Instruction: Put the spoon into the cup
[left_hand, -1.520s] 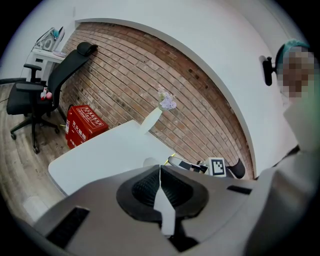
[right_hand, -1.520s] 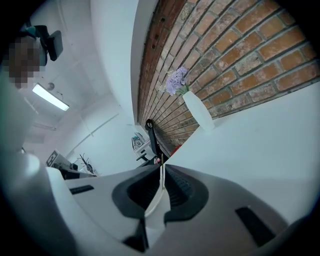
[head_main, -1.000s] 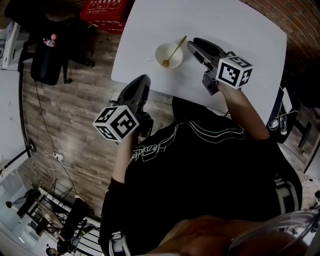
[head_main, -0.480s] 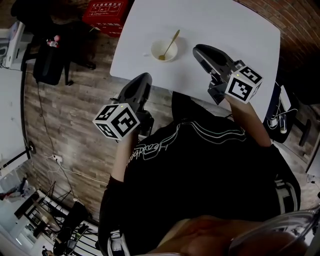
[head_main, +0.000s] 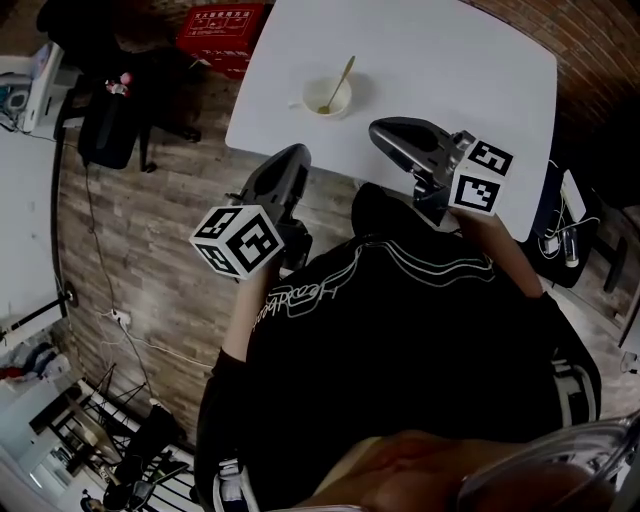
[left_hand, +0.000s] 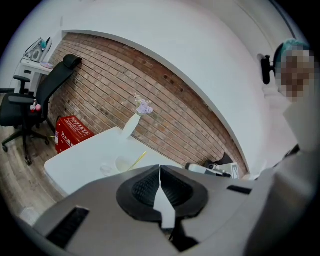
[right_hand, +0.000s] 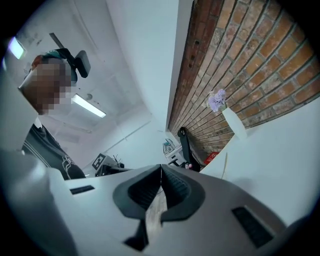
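A white cup (head_main: 326, 97) stands near the front edge of the white table (head_main: 450, 60), with a gold spoon (head_main: 337, 83) leaning in it, handle up and to the right. My right gripper (head_main: 385, 130) hovers over the table's front edge, right of the cup and apart from it. Its jaws have just been closing and now meet with nothing between them. My left gripper (head_main: 288, 160) hangs off the table's edge, below the cup, shut and empty. The left gripper view shows the cup (left_hand: 122, 164) and spoon (left_hand: 139, 159) beyond the closed jaws (left_hand: 159, 171).
A red crate (head_main: 225, 25) sits on the wooden floor left of the table, near a black office chair (head_main: 110, 120). A white vase with a purple flower (left_hand: 134, 120) stands at the table's far side against the brick wall (left_hand: 165, 100).
My right gripper has drawn back from the cup toward the person and shut its jaws. The spoon stays in the cup. My left gripper shifted slightly upward in the picture.
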